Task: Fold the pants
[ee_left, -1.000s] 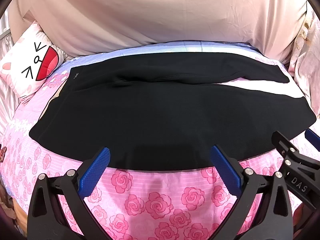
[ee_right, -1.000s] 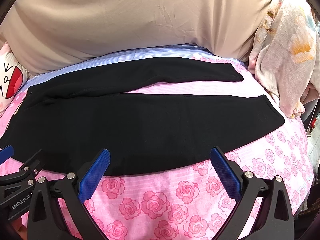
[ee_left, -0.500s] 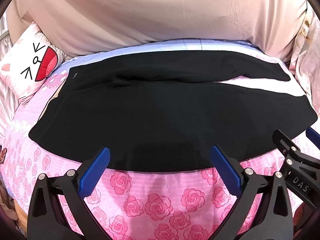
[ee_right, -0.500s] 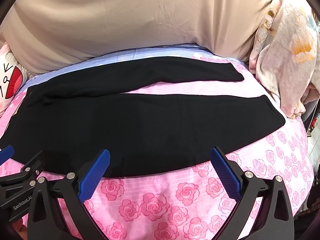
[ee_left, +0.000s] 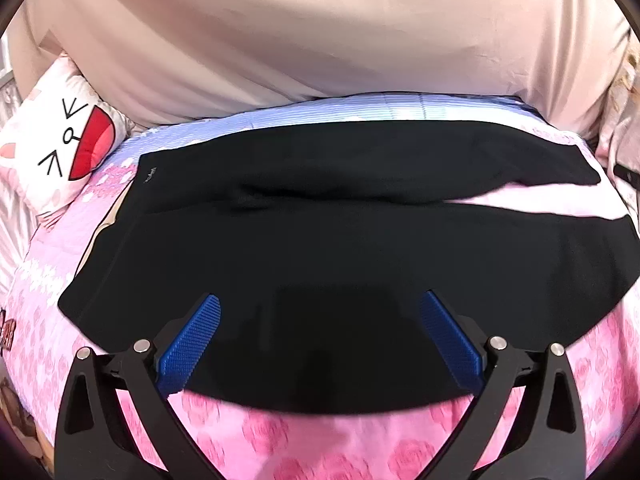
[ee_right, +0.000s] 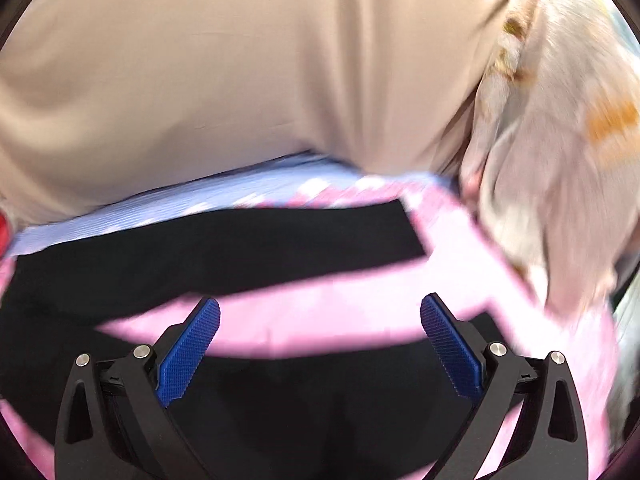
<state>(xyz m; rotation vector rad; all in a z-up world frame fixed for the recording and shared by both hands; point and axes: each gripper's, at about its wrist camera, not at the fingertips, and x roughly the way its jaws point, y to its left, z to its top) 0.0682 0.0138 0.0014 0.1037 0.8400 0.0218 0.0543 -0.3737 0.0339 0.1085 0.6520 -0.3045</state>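
Observation:
Black pants [ee_left: 320, 248] lie spread flat on the pink rose bedspread [ee_left: 320, 440], waist at the left, two legs running right. My left gripper [ee_left: 320, 320] is open and empty, its blue pads over the near leg's front part. In the right wrist view, which is blurred, the pants [ee_right: 224, 248] show both legs with a pink gap between them. My right gripper [ee_right: 320, 324] is open and empty, over the near leg and the gap.
A white cat-face pillow [ee_left: 60, 144] lies at the far left. A beige sheet [ee_left: 320, 40] hangs behind the bed. A floral quilt [ee_right: 560, 140] is bunched at the bed's right end. A blue striped band [ee_left: 360, 112] edges the far side.
Both grippers have moved forward over the pants, the right one fast and further. The right gripper is no longer seen in the left wrist view. The pants have not moved.

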